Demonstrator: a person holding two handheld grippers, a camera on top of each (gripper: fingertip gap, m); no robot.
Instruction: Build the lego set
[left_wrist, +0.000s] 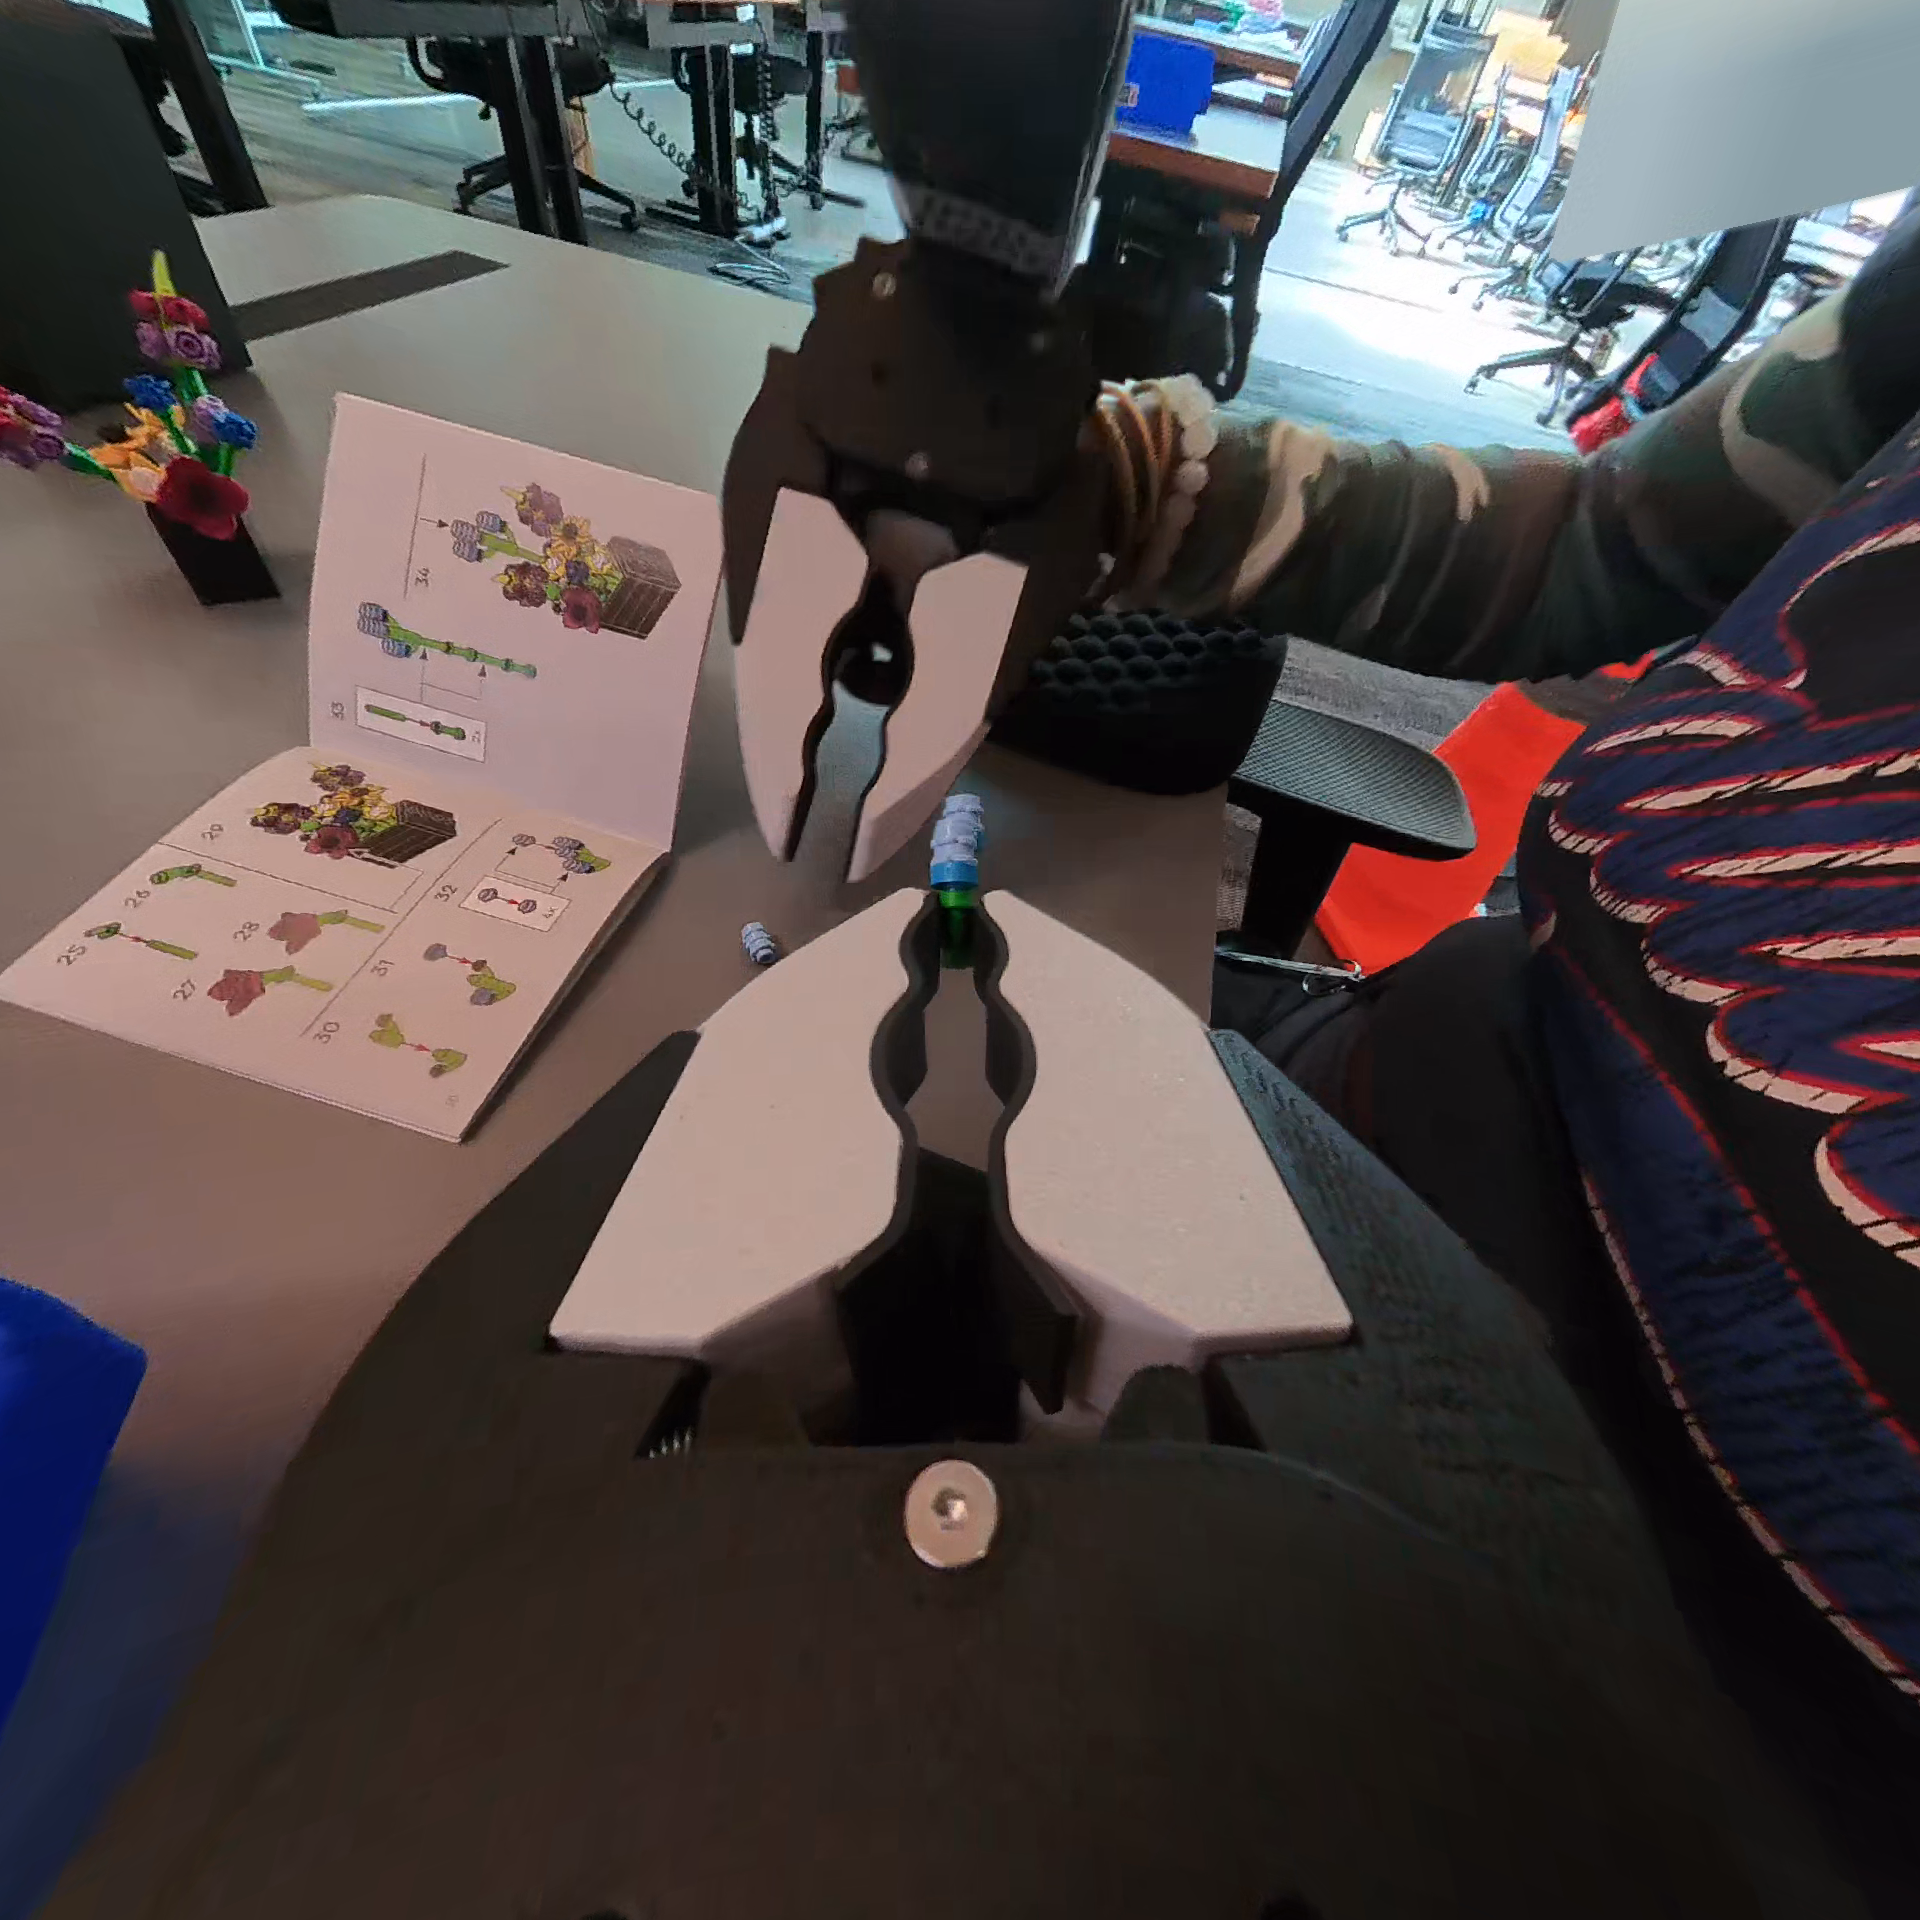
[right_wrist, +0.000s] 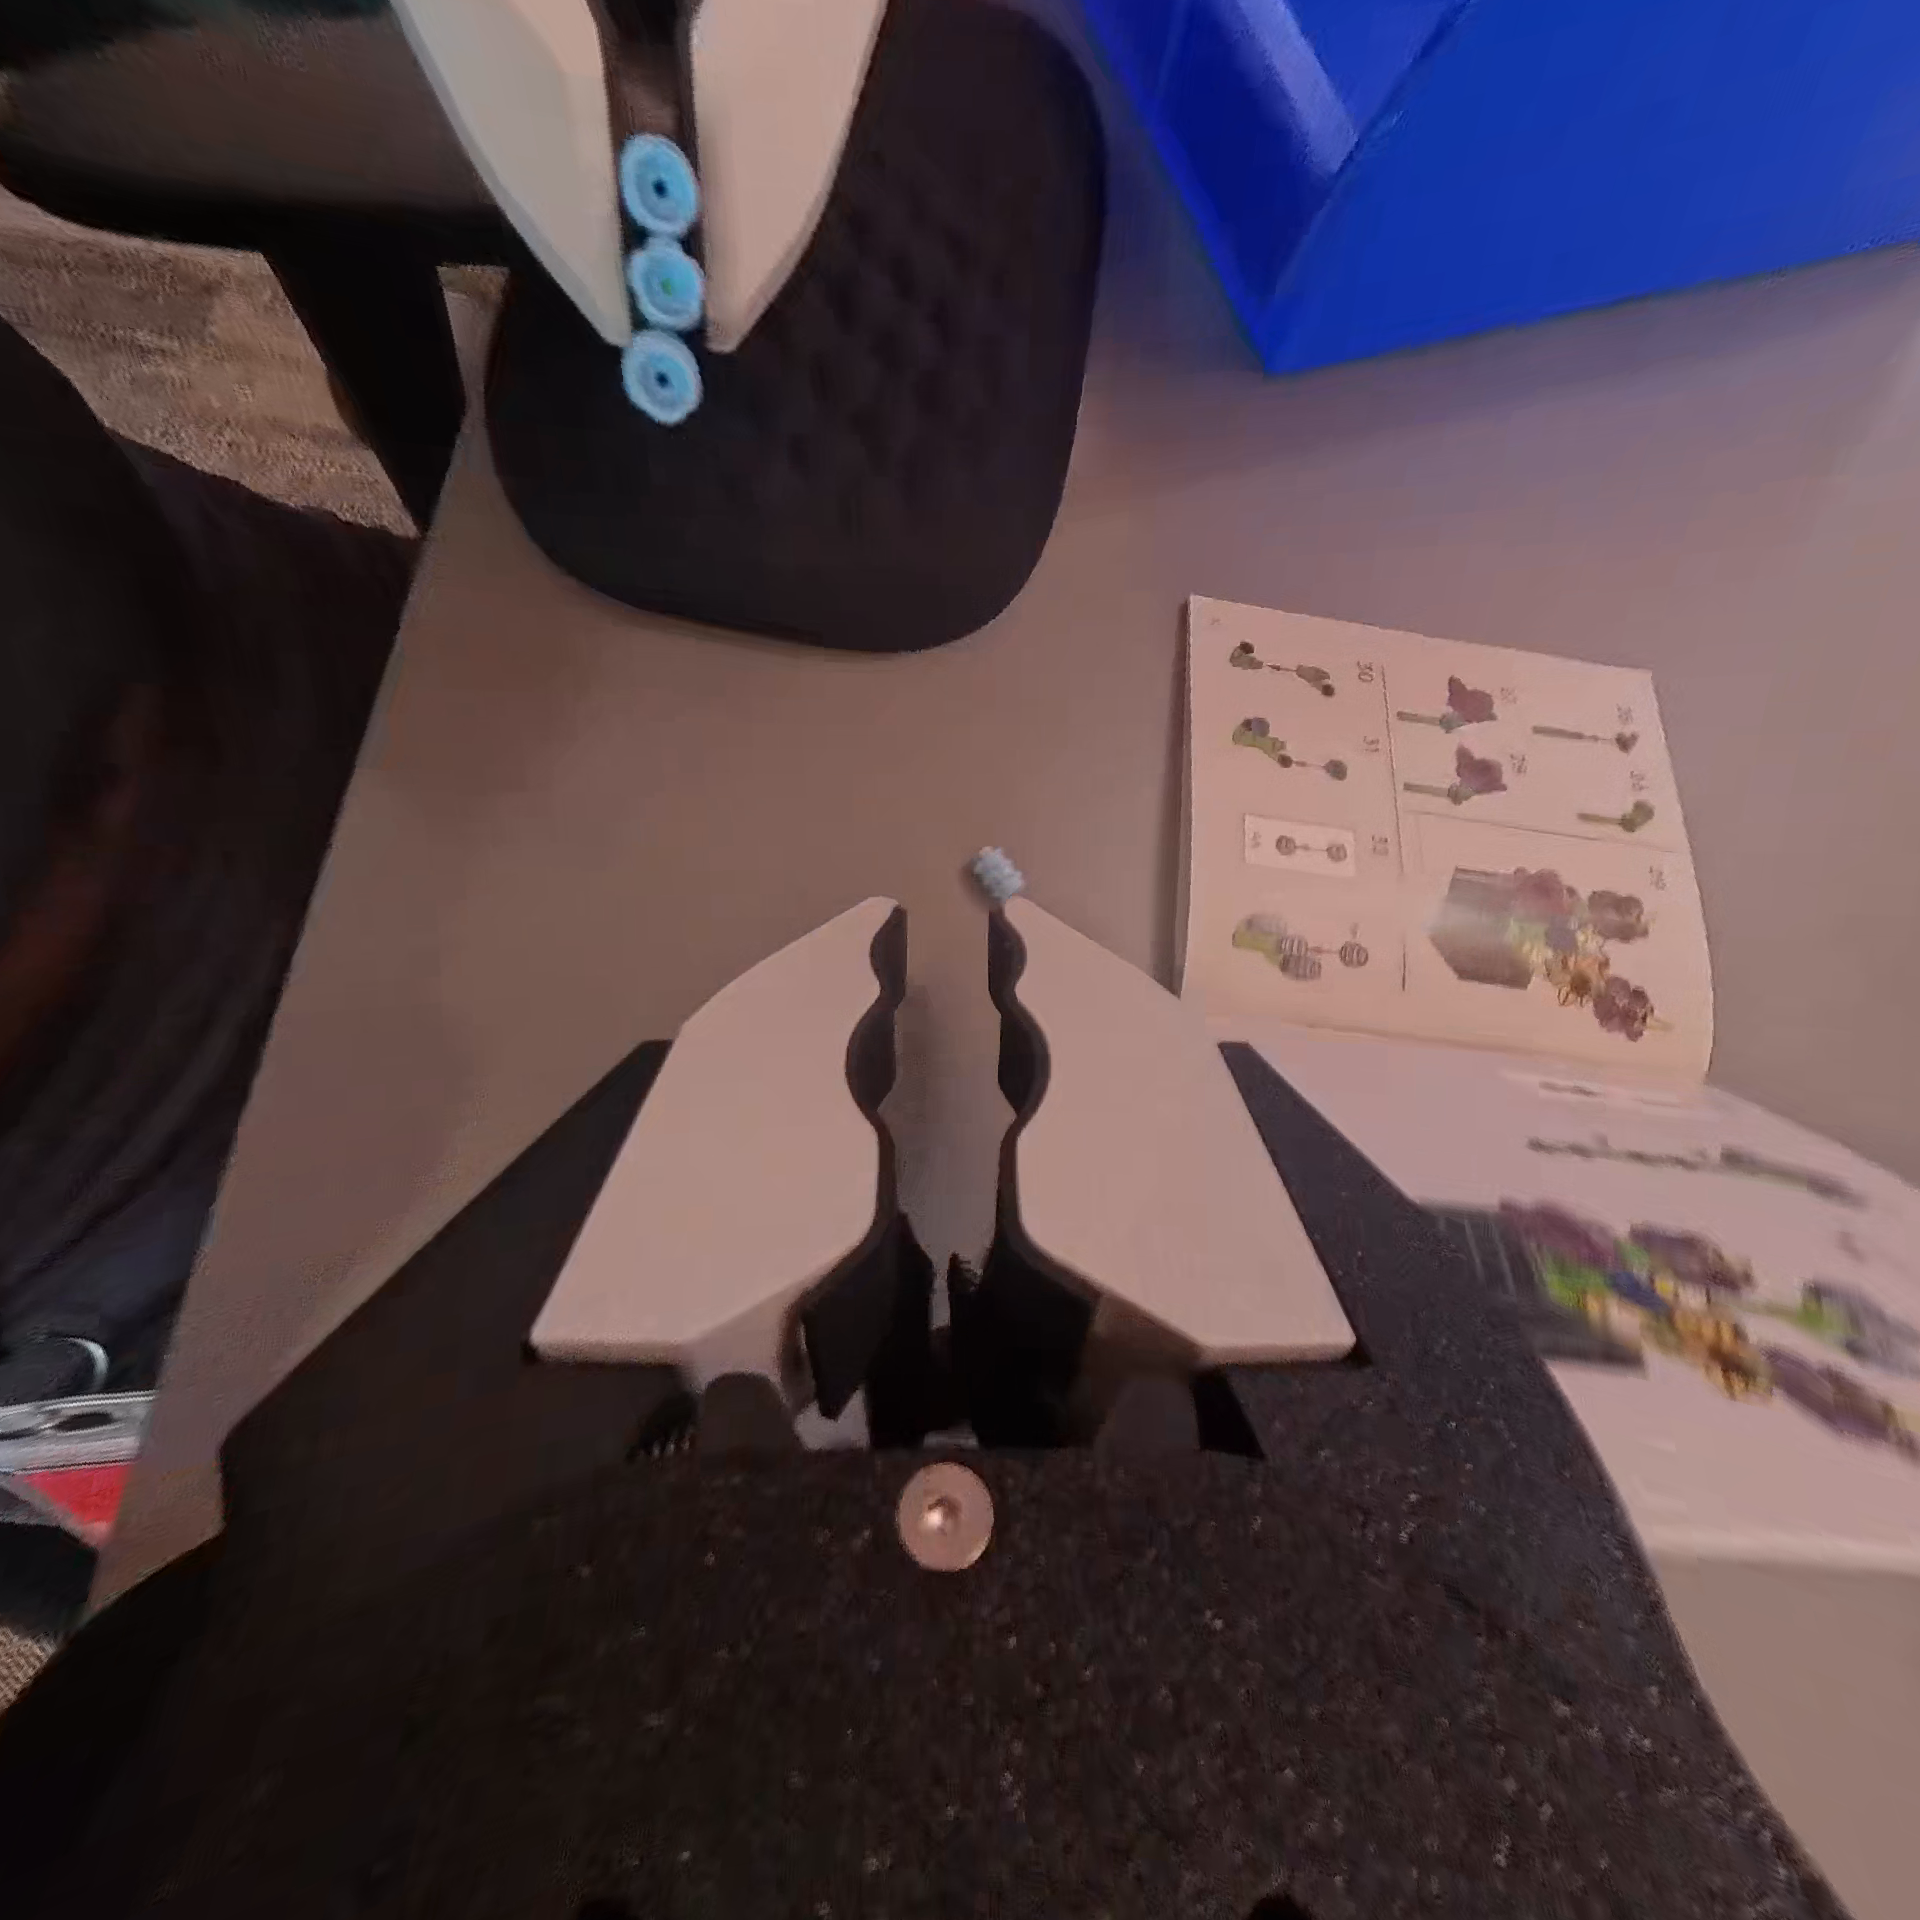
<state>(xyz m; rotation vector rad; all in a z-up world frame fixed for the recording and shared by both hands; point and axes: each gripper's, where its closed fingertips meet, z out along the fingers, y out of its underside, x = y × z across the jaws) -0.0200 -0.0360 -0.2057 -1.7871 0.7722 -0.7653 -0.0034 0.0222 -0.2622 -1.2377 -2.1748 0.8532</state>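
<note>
My left gripper (left_wrist: 954, 914) is clamped on the stem (left_wrist: 954, 932), a green shaft standing up out of the fingertips with pale blue flower studs stacked on its top. In the right wrist view the same stem (right_wrist: 661, 283) shows end-on as three blue rounds in a row between the left fingers.

My right gripper (right_wrist: 945, 909) is empty, its fingers a little apart. In the left view it (left_wrist: 826, 847) hangs point-down just left of and beyond the stem's top, close to it but not touching.

The loose stud (right_wrist: 997, 875) lies on the table (right_wrist: 644, 810) just off my right fingertip, slightly right of the gap; I cannot tell whether the tip touches it. In the left view the stud (left_wrist: 760, 942) lies on its side, just left of my left fingertips and nearer me than the right tips. Its ribbed long axis runs roughly flat along the table.

So the right gripper is the free one, and I judge the next move to be a small shift right and down to straddle the stud across its short side.

Room is fair: the booklet (right_wrist: 1434, 831) lies to the right, the black pad (right_wrist: 831, 468) beyond, and the table edge runs down the left. The built bouquet (left_wrist: 171, 436) stands well away at far left.
</note>
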